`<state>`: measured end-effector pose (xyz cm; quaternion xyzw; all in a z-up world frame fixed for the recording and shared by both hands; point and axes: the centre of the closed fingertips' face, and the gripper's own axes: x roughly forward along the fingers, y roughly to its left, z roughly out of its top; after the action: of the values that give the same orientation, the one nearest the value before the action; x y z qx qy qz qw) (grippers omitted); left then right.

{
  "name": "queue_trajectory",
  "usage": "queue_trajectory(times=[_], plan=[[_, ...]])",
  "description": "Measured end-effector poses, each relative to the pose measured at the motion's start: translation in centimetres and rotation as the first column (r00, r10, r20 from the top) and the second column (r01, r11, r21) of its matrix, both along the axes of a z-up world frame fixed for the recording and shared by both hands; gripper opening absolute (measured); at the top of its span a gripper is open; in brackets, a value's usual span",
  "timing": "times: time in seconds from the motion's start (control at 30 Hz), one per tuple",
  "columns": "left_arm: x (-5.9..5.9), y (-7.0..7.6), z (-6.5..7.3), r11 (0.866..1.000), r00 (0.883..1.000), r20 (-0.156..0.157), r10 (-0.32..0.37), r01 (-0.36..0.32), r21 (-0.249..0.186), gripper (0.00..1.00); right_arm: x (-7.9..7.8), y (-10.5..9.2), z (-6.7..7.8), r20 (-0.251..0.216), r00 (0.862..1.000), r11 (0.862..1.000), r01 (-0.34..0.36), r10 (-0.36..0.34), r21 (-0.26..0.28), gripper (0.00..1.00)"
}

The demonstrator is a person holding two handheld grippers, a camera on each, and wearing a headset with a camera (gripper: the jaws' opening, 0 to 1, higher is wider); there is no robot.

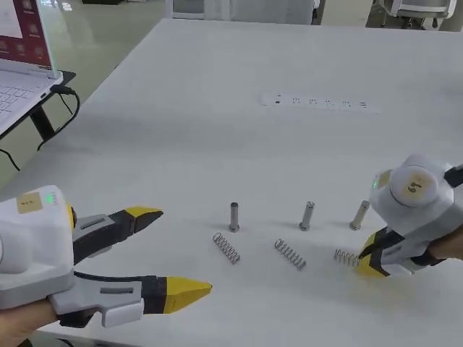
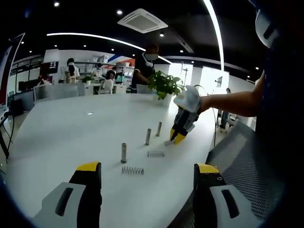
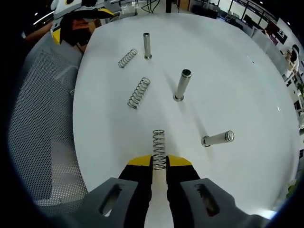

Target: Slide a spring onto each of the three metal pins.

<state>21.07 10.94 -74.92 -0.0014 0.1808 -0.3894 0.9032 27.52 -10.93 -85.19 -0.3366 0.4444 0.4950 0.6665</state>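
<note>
Order follows the head view, left to right. The left gripper (image 1: 181, 249) hovers at 8 o'clock of the left pin (image 1: 234, 216), with its jaws wide apart and empty. The left pin stands bare on the table (image 1: 217, 108). The left spring (image 1: 226, 247) lies flat at its 6 o'clock, near but not touching. The middle pin (image 1: 307, 215) is likewise bare, and the middle spring (image 1: 289, 254) lies at its 7 o'clock. The right pin (image 1: 359, 215) is bare, and the right spring (image 1: 346, 256) lies on the table at its 7 o'clock. The right gripper (image 1: 367, 263) has its jaws closed on that spring's near end, as the right gripper view confirms. Judgement: zero of three springs are fitted. The right spring is gripped but not lifted, and all three slide-on operations remain.
</note>
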Motion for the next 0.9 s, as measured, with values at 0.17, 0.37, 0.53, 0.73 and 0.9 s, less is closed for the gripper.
queue_trajectory(times=[0.17, 0.37, 0.53, 0.73, 0.9], plan=[[-0.7, -0.4, 0.1, 0.999, 1.0, -0.005, -0.031, 0.031, 0.011, 0.72, -0.6, 0.5, 1.2, 0.014, 1.0, 1.0, -0.002, 0.002, 0.018, 0.08], [-1.4, -1.8, 0.7, 0.994, 0.995, -0.007, -0.104, 0.104, 0.033, 0.68, -2.1, 1.8, 3.6, 0.031, 0.998, 0.998, -0.049, 0.048, 0.04, 0.08], [-1.3, -3.0, 1.2, 0.987, 0.987, 0.003, -0.159, 0.159, 0.038, 0.6, -2.8, 3.7, 5.9, 0.054, 0.994, 0.992, -0.096, 0.092, 0.083, 0.08], [-1.4, -4.3, 1.6, 0.973, 0.974, -0.006, -0.228, 0.228, 0.042, 0.51, -3.7, 6.0, 7.9, 0.051, 0.989, 0.979, -0.147, 0.141, 0.142, 0.08], [-1.0, -5.1, 1.9, 0.963, 0.964, 0.006, -0.266, 0.265, 0.053, 0.44, -4.2, 7.4, 8.7, 0.058, 0.982, 0.969, -0.189, 0.182, 0.157, 0.08]])
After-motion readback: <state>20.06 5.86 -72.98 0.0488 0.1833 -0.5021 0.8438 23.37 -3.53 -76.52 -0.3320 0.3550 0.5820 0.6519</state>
